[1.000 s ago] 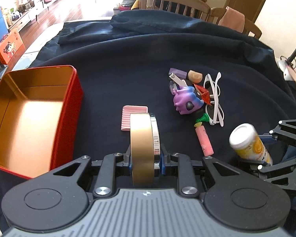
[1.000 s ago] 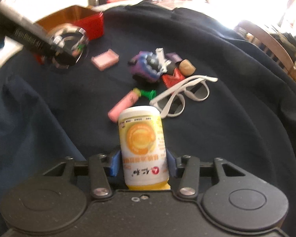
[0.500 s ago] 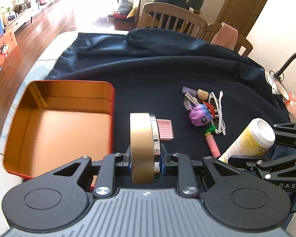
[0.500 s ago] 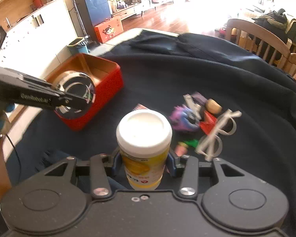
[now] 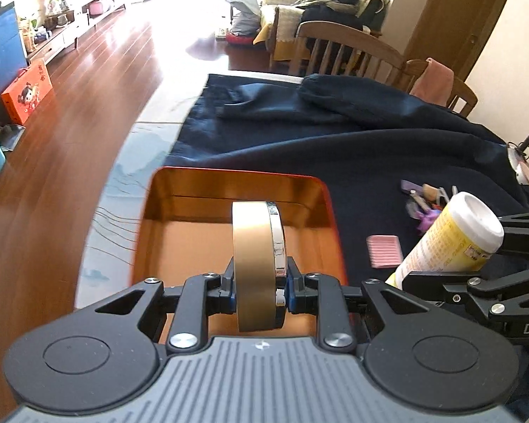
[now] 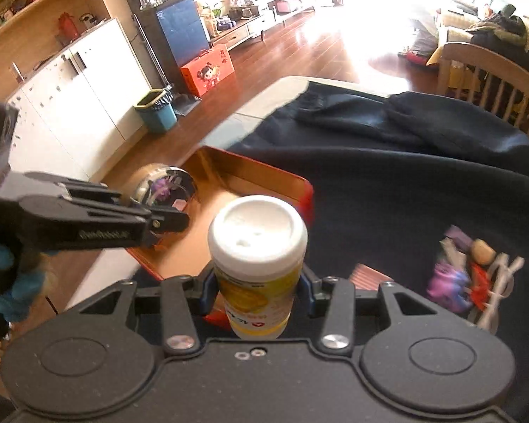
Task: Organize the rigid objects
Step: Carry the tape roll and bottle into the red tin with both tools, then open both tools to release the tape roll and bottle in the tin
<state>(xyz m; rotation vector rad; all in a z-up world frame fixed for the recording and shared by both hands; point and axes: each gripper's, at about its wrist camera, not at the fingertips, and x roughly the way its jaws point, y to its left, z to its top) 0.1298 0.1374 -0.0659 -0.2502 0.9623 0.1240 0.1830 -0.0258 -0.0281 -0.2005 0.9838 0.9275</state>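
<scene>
My left gripper [image 5: 259, 287] is shut on a round gold tin [image 5: 255, 264] held on edge, hanging over the open red box [image 5: 236, 185] with its gold inside. In the right wrist view the same gold tin [image 6: 162, 187] shows its glossy face above the red box [image 6: 278, 174], with the left gripper [image 6: 158, 224] coming in from the left. My right gripper [image 6: 259, 289] is shut on a yellow bottle [image 6: 259, 257] with a white cap, beside the box's right wall. That yellow bottle [image 5: 451, 236] is tilted at the right in the left wrist view.
A dark blue cloth [image 5: 352, 148] covers the table. On it lie a pink ridged block [image 5: 386, 250] and a cluster of small items [image 6: 469, 275]: a purple toy, white glasses, a wooden piece. Wooden chairs [image 5: 345, 49] stand behind. The table's left edge [image 5: 123, 176] drops to wooden floor.
Both grippers have swung left and risen with their loads. The gold tin went from above the cloth to above the red box, and the bottle rolled from lying forward to cap-up near the box.
</scene>
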